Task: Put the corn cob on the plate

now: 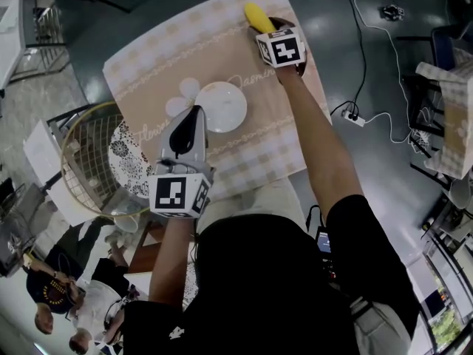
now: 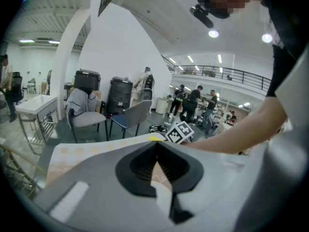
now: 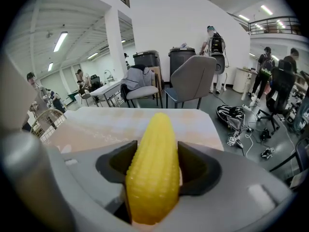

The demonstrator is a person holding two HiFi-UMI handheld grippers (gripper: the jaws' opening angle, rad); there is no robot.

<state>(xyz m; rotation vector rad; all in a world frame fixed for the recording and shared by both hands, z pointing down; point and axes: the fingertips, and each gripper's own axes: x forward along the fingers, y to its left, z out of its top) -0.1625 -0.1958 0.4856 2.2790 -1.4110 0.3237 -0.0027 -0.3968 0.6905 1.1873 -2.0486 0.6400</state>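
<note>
One corn cob (image 3: 153,168) only to deal with. Sits lengthwise between the jaws of the right gripper (image 1: 267,26), pressed by both pads at about its middle, tapered tip pointing out ahead. Lies near the far right corner of the table (image 1: 251,150), well apart from the plate (image 1: 222,107). Cannot tell whether resting on the cloth or just clear of it.

Looks light and stiff, probably a plastic replica judging by the even yellow. Needs no hard squeeze and runs little risk of crushing. Round and tapered, though, with ribbed kernel rows. Likely to give the pads some bite, yet apt to roll or slide toward the thin end if held loosely. Best gripped as now, across the thick middle, not near the tip. Best carried level or tip-up on the way over, then lowered flat onto the middle of the plate before letting go, being likely to roll off a shallow rim.

Left gripper (image 1: 194,113) clenched on nothing, jaws together, hovering at the near left edge of the plate. May crowd the set-down, so worth drawing aside.
</note>
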